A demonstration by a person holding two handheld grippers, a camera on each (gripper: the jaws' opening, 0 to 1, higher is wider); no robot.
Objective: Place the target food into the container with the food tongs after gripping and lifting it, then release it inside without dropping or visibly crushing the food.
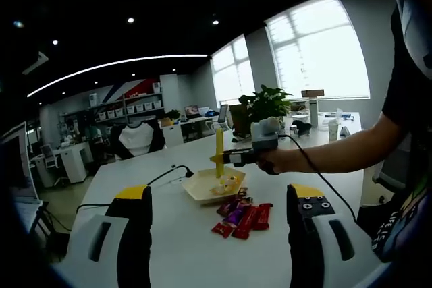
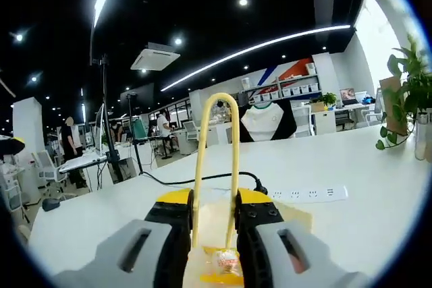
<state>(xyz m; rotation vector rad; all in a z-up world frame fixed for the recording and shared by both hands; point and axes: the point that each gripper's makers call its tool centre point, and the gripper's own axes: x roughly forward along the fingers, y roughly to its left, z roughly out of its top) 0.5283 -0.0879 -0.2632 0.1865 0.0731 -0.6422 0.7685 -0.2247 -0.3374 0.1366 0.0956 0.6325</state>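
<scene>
While the left gripper (image 1: pixel 219 234) stands with jaws apart over the white table (image 1: pixel 182 247), red snack packets (image 1: pixel 244 219) lie beside the container (image 1: pixel 206 185); the right gripper (image 2: pixel 214 234) clamps yellow tongs (image 2: pixel 216 166) pinching the wrapped food (image 2: pixel 224 261) there.

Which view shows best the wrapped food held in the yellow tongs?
The right gripper view: the wrapped food sits close, pinched between the yellow tongs. The left gripper view shows it distant and tiny over the container.

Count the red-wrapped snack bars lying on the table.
3 red-wrapped snack bars at least, in a pile on the white table just in front of the container. A purple one lies among them, and more may be hidden underneath.
</scene>
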